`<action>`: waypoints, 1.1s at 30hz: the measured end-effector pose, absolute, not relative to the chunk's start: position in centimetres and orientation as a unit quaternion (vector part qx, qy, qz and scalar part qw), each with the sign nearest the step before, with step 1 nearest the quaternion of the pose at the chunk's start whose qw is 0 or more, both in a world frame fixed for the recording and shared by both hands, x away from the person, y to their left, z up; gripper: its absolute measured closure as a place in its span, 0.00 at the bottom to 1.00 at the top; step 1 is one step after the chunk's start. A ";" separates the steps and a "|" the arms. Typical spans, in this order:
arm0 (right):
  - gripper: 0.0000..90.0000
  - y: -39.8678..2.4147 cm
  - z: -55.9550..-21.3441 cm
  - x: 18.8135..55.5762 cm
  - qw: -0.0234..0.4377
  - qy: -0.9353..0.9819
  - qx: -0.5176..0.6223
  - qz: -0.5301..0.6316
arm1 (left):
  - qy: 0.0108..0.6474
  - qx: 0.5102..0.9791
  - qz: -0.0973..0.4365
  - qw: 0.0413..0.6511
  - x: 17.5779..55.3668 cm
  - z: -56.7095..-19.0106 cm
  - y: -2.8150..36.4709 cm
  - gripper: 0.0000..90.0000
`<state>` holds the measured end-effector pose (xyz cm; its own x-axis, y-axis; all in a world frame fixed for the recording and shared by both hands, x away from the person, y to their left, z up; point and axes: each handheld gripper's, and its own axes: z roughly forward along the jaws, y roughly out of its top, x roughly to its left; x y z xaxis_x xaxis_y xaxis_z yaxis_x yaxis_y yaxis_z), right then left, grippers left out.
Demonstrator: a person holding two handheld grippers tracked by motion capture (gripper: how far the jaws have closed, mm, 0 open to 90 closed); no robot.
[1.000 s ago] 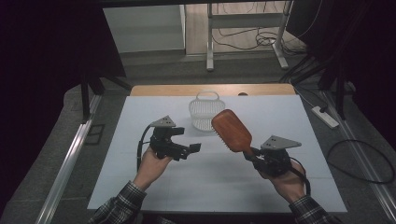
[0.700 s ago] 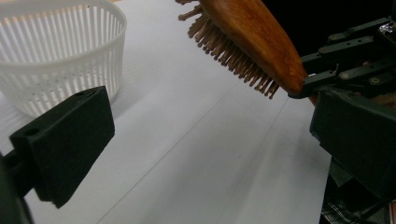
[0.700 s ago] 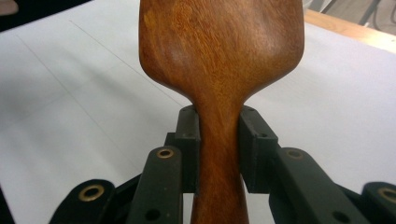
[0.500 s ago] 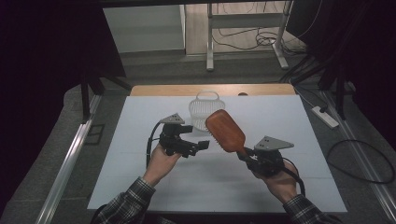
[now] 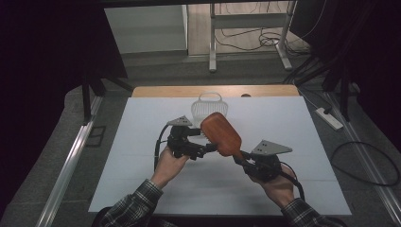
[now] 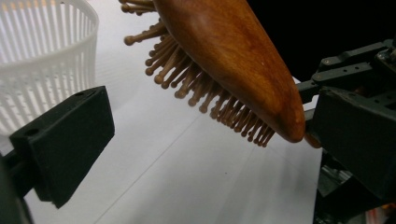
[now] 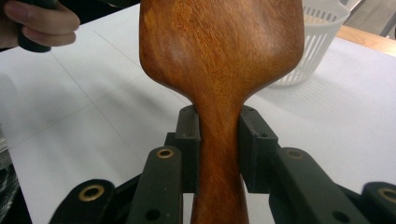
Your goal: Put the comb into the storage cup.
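A wooden paddle hairbrush [image 5: 221, 134] hangs tilted over the white table, its head up and to the left, bristles facing down-left. My right gripper [image 5: 239, 158] is shut on its handle; in the right gripper view both pads press the handle's neck [image 7: 219, 135] below the broad head [image 7: 219, 46]. My left gripper [image 5: 208, 149] is open just left of the brush. In the left gripper view the bristled head [image 6: 233, 60] slants between and above the wide-apart jaws of that gripper [image 6: 210, 140], its lower end close to the right jaw, not gripped.
A white slatted basket [image 5: 209, 108] stands upright behind the brush, near the table's far edge [image 6: 42, 60] [image 7: 317, 42]. The white sheet [image 5: 142, 142] covers the table. A power strip [image 5: 328, 118] and cables lie on the floor to the right.
My left gripper has moved to the right, up to the brush's head. The right gripper and the brush have hardly shifted.
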<state>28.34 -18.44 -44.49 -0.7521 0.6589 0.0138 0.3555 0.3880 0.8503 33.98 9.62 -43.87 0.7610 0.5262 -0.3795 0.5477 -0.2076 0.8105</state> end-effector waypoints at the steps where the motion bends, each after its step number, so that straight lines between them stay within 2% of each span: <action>1: 0.80 -18.4 -44.5 28.3 0.162 0.817 0.311 0.458 | 0.346 0.776 -0.012 0.528 34.0 -43.9 9.6 0.00; 16: 0.80 -16.8 -44.8 27.6 0.152 0.817 0.293 0.472 | 0.356 0.761 -0.042 0.541 34.1 -43.9 9.3 0.00; 25: 0.80 -16.5 -44.9 27.3 0.151 0.817 0.284 0.479 | 0.359 0.756 -0.077 0.542 34.3 -44.3 9.1 0.00; 28: 0.80 -16.5 -44.9 27.3 0.154 0.817 0.280 0.481 | 0.359 0.746 -0.097 0.553 34.3 -44.3 9.3 0.09; 30: 0.80 -16.5 -45.0 27.3 0.156 0.817 0.278 0.481 | 0.357 0.740 -0.106 0.560 34.2 -44.2 9.4 0.20; 33: 0.80 -16.5 -45.0 27.3 0.156 0.816 0.275 0.483 | 0.362 0.737 -0.115 0.559 34.2 -44.2 9.5 0.30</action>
<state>27.26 -16.50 -44.99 -0.7999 0.6000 0.0103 0.2978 0.3819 0.8749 34.18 9.48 -44.24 0.7108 0.4045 -0.5755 0.6629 -0.1116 0.7403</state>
